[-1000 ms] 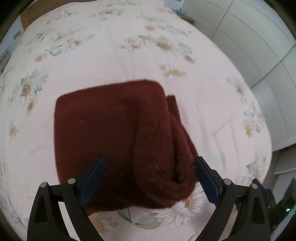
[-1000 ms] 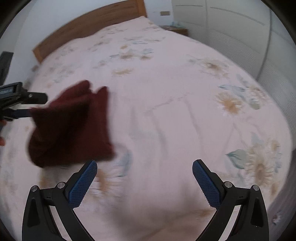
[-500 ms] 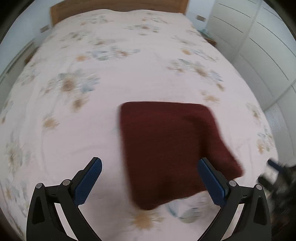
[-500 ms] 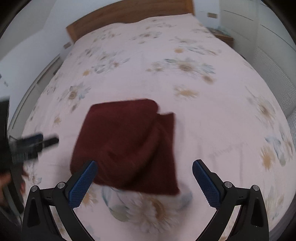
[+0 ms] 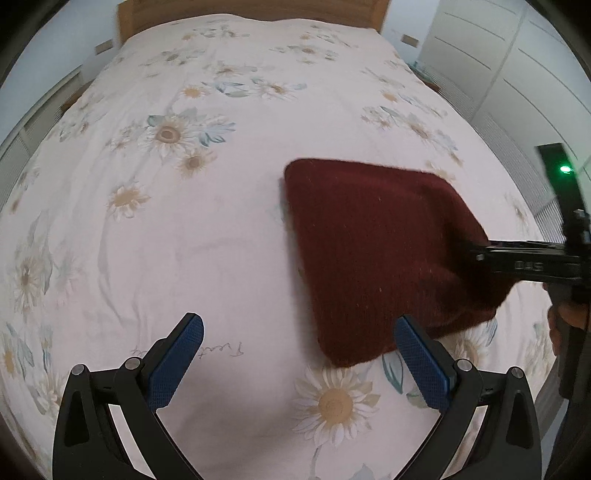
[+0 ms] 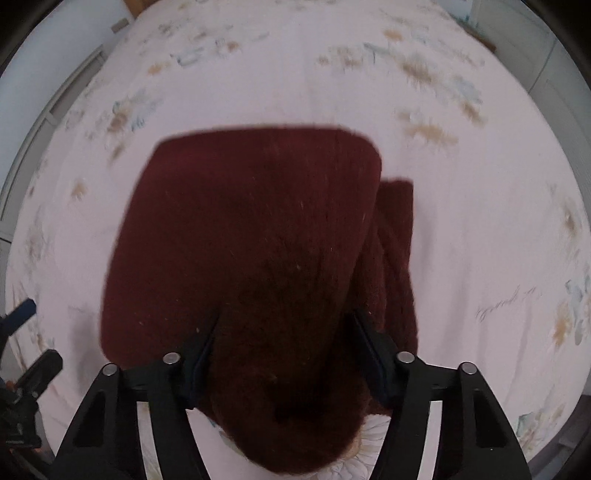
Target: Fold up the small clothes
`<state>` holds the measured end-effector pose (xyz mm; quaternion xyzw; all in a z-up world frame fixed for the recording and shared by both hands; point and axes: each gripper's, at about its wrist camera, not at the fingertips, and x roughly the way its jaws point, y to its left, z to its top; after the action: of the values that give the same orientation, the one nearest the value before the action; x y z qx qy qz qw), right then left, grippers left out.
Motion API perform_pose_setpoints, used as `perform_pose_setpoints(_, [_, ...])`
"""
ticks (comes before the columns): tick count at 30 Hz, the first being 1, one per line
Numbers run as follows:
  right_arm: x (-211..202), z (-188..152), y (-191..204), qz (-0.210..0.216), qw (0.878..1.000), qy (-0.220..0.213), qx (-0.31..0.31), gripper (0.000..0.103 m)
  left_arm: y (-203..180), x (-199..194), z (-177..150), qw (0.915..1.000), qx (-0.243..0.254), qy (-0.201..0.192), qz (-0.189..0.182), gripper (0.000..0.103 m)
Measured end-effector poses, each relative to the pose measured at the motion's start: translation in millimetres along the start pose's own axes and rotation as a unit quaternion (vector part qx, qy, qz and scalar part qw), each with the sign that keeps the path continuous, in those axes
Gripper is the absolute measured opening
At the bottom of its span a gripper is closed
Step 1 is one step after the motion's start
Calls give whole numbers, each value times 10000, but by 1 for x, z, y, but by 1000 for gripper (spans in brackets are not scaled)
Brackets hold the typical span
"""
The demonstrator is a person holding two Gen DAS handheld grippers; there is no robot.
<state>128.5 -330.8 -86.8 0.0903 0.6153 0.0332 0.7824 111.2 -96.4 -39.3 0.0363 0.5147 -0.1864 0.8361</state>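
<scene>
A folded dark red knitted garment [image 5: 384, 254] lies on the flowered bedspread [image 5: 184, 221]. In the left wrist view it sits to the right of my left gripper [image 5: 299, 354], which is open and empty over bare sheet. My right gripper [image 5: 491, 254] reaches onto the garment's right edge there. In the right wrist view the garment [image 6: 251, 240] fills the middle, and the right gripper [image 6: 284, 339] has its fingers pressed into the near part of the fabric, one on each side of a thick fold. A narrower folded strip [image 6: 397, 254] sticks out on the right.
The bed has a wooden headboard [image 5: 251, 11] at the far end. White wardrobe doors [image 5: 517, 66] stand along the right side. A wall and a low ledge [image 5: 48, 110] run along the left.
The left gripper has moved off the garment to its left. The right gripper has swung in over the garment and its fingers have narrowed around the near fold.
</scene>
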Motion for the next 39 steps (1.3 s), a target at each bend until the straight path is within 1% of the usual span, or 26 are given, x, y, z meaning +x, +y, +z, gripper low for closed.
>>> perform_pose_setpoints(1, [1, -4, -7, 119, 9998, -87, 153, 36, -1, 4, -1, 10000, 29, 24, 22, 102])
perform_pose_setpoints(2, [-2, -6, -13, 196, 9994, -151, 259, 28, -3, 7, -3, 10000, 54, 48, 43, 102])
perform_pose_setpoints(3, [-5, -8, -17, 272, 9988, -235, 329, 25, -4, 9, -5, 10000, 58, 68, 29, 102])
perform_pose_setpoints(5, [-18, -10, -24, 372, 9976, -457, 374, 23, -3, 12, -8, 9999, 64, 107, -22, 102])
perform_pose_setpoints(9, [-46, -13, -39, 566, 9936, -838, 495, 21, -3, 17, -7, 9998, 120, 148, 23, 102])
perform_pose_setpoints(12, [-58, -20, -50, 498, 9926, -968, 540, 21, -4, 18, -6, 9997, 108, 198, -60, 102])
perform_pose_setpoints(15, [-56, -31, -63, 463, 9934, -877, 569, 21, -9, 19, -5, 9995, 97, 221, -180, 102])
perform_pose_setpoints(18, [-29, -46, -76, 438, 9954, -552, 648, 22, -16, 21, -6, 9994, 195, 232, -184, 102])
perform_pose_setpoints(20, [-11, -53, -81, 465, 9954, -410, 732, 26, -21, 26, -7, 9992, 194, 293, -207, 102])
perform_pose_setpoints(22, [-4, -60, -87, 578, 9939, -417, 844, 32, -23, 29, -8, 9989, 155, 356, -274, 102])
perform_pose_setpoints(24, [-6, -62, -92, 748, 9911, -501, 984, 42, -25, 32, -9, 9986, 173, 412, -292, 102])
perform_pose_setpoints(26, [-11, -60, -93, 781, 9904, -532, 1008, 64, -27, 34, -9, 9986, 229, 425, -212, 102])
perform_pose_setpoints(28, [-20, -56, -89, 495, 9931, -575, 889, 77, -28, 36, -6, 9988, 248, 413, -105, 102])
perform_pose_setpoints(30, [-27, -52, -87, 452, 9937, -639, 801, 77, -28, 37, -4, 9988, 216, 415, -128, 102])
perform_pose_setpoints(32, [-39, -49, -88, 514, 9927, -763, 784, 81, -30, 38, 2, 9987, 200, 435, -185, 102])
perform_pose_setpoints(34, [-51, -44, -89, 432, 9923, -903, 730, 84, -33, 37, 9, 9988, 257, 358, -214, 102])
perform_pose_setpoints(36, [-58, -35, -87, 389, 9923, -963, 667, 86, -38, 37, 19, 9990, 323, 249, -154, 102])
perform_pose_setpoints(37, [-60, -31, -86, 379, 9924, -981, 641, 91, -42, 38, 26, 9992, 329, 180, -139, 102])
perform_pose_setpoints(38, [-62, -26, -85, 373, 9924, -992, 621, 99, -44, 39, 32, 9992, 326, 145, -155, 102])
perform_pose_setpoints(39, [-62, -22, -84, 357, 9926, -992, 596, 103, -47, 42, 39, 9993, 296, 135, -197, 102])
